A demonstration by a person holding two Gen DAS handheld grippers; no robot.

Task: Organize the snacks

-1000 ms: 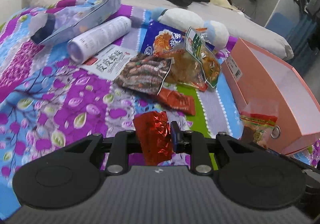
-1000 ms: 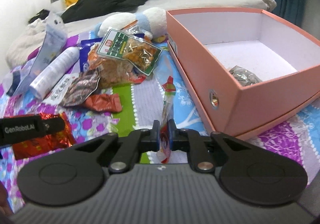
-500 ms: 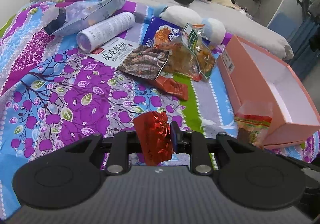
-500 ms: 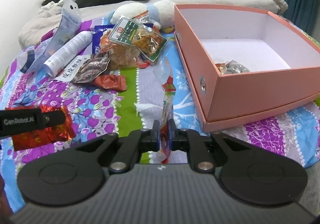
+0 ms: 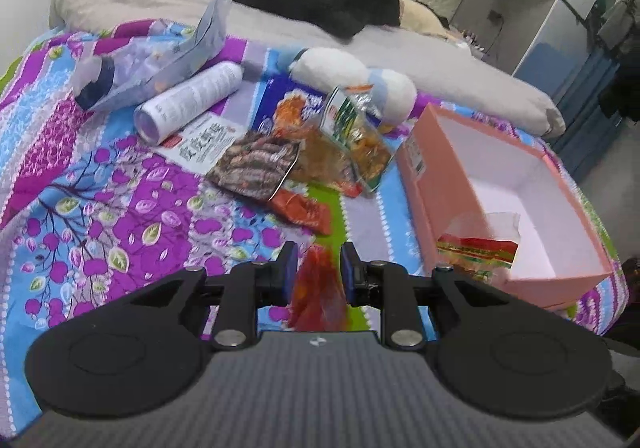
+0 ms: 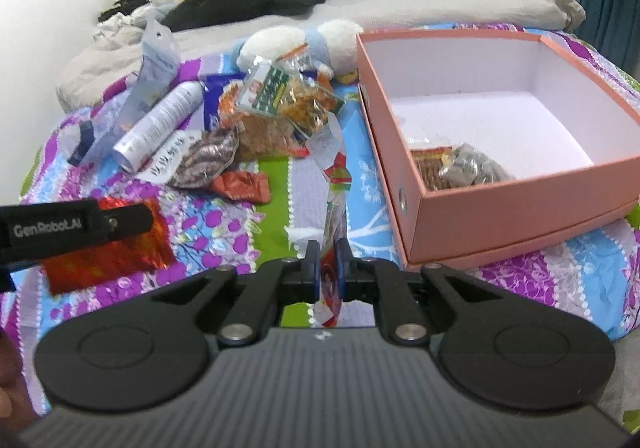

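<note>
both tongs have risen off the quilt (image 5: 120, 208) since a second ago, each with a snack, so the carry to the box (image 6: 500, 204) is judged under way; left gripper (image 5: 316, 272) clenched on the red foil pack (image 5: 318, 288); right gripper (image 6: 324, 264) clenched on the clear pack (image 6: 332, 208), which hangs forward of its jaws; box lies ahead-right, already holding two packs; a pile of snacks (image 6: 280, 108) stays on the quilt.
</note>
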